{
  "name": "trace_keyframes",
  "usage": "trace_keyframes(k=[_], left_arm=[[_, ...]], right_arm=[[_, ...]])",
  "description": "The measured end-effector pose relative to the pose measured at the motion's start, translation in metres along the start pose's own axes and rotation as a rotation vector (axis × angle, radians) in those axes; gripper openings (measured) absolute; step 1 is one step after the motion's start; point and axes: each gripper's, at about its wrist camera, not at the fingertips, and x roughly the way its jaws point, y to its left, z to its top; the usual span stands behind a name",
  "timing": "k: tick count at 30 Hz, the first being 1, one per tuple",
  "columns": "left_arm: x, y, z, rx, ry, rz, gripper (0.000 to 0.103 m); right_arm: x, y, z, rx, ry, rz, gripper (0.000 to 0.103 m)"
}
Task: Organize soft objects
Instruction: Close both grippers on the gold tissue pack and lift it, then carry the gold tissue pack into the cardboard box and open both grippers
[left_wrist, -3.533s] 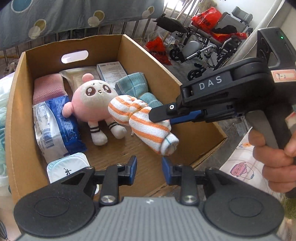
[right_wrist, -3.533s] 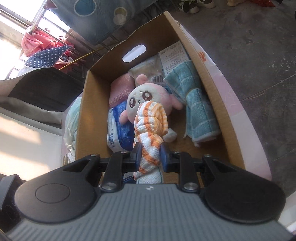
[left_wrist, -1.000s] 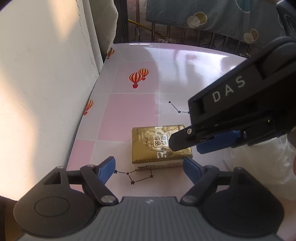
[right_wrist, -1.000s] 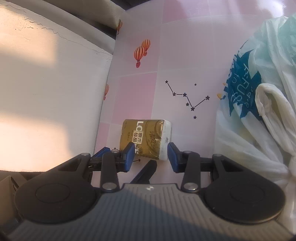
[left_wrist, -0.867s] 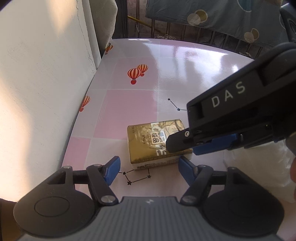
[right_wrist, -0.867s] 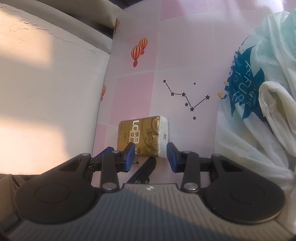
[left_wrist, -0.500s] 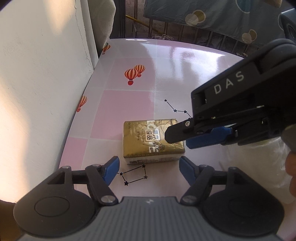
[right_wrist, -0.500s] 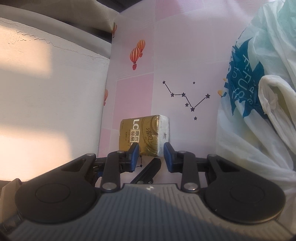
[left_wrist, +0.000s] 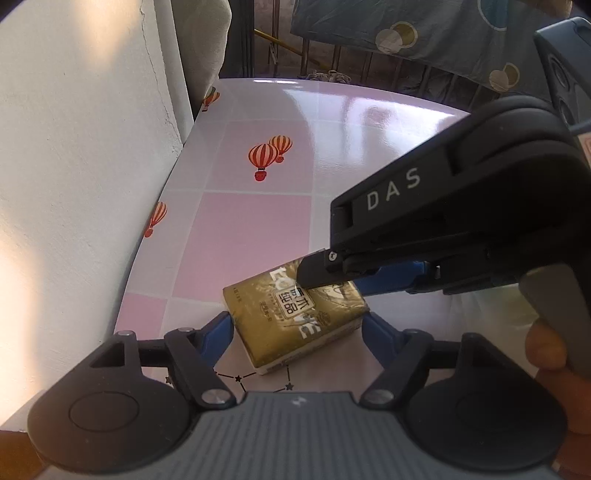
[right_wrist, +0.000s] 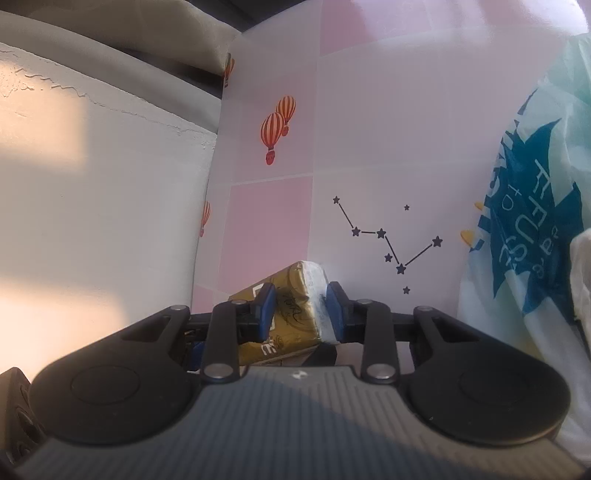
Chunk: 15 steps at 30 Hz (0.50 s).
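Observation:
A gold tissue pack (left_wrist: 295, 317) lies tilted on the pink patterned table (left_wrist: 251, 229). My left gripper (left_wrist: 299, 332) is open, its blue pads on either side of the pack's near end, apart from it. My right gripper (left_wrist: 332, 280) reaches in from the right, over the pack. In the right wrist view the right gripper (right_wrist: 300, 308) is closed on the pack (right_wrist: 291, 310), with both blue pads pressed against its sides.
A white wall (left_wrist: 74, 166) runs along the table's left edge. A white and blue plastic bag (right_wrist: 528, 229) lies on the table to the right. A railing and a blue curtain (left_wrist: 424, 29) stand beyond the far edge.
Both grippers moved from the cardboard box to the table. In the last second the right gripper closed on the tissue pack, which turned and tilted. The left gripper came closer.

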Motion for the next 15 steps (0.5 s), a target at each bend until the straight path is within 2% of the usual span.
trace_keyframes(k=[4,8,12,15], left_arm=[[-0.011,-0.002,-0.001,-0.016,-0.004,-0.003,0.077],[-0.038,-0.004,-0.001,-0.024,-0.038,-0.004,0.077],[-0.08,-0.017,-0.004,-0.011,-0.094,-0.013,0.076],[-0.113,-0.041,-0.006,0.024,-0.141,-0.026,0.075]], right_arm=[[-0.005,0.002,-0.002,0.013,0.004,0.004,0.027],[-0.02,0.012,-0.009,0.007,-0.013,0.018,0.027],[-0.058,0.017,-0.025,0.005,-0.061,0.072,0.027],[-0.096,0.008,-0.039,0.023,-0.102,0.118,0.027]])
